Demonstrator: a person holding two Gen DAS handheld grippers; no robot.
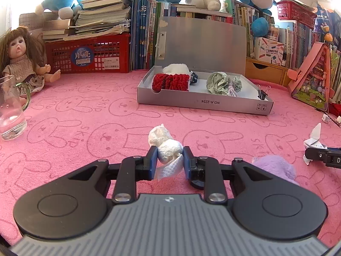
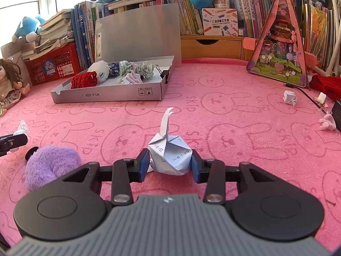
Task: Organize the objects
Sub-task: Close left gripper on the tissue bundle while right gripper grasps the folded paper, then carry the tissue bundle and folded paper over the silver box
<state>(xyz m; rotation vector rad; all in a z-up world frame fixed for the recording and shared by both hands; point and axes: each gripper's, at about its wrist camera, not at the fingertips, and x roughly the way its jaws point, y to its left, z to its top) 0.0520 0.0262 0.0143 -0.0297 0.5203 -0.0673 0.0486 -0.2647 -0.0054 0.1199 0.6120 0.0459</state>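
My left gripper (image 1: pixel 169 154) is shut on a crumpled white tissue wad (image 1: pixel 162 136) lying on the pink rabbit-print cloth (image 1: pixel 85 117). My right gripper (image 2: pixel 170 153) is shut on a folded paper rabbit (image 2: pixel 173 161) with printed sums on it, both blue pads touching its sides. A fluffy purple scrunchie (image 2: pixel 51 166) lies between the two grippers on the cloth. Farther back stands an open grey box (image 1: pixel 204 103) holding a red knitted piece (image 1: pixel 170 82), a white fluffy item and green fabric scrunchies (image 1: pixel 219 83).
A glass jug (image 1: pixel 10 111) and a doll (image 1: pixel 23 59) are at the left. A red basket (image 1: pixel 89 55), books and plush toys line the back. A pink triangular toy house (image 2: pixel 281 42) stands right, with small paper pieces (image 2: pixel 289 98) near it. A binder clip (image 1: pixel 263 93) sits on the box.
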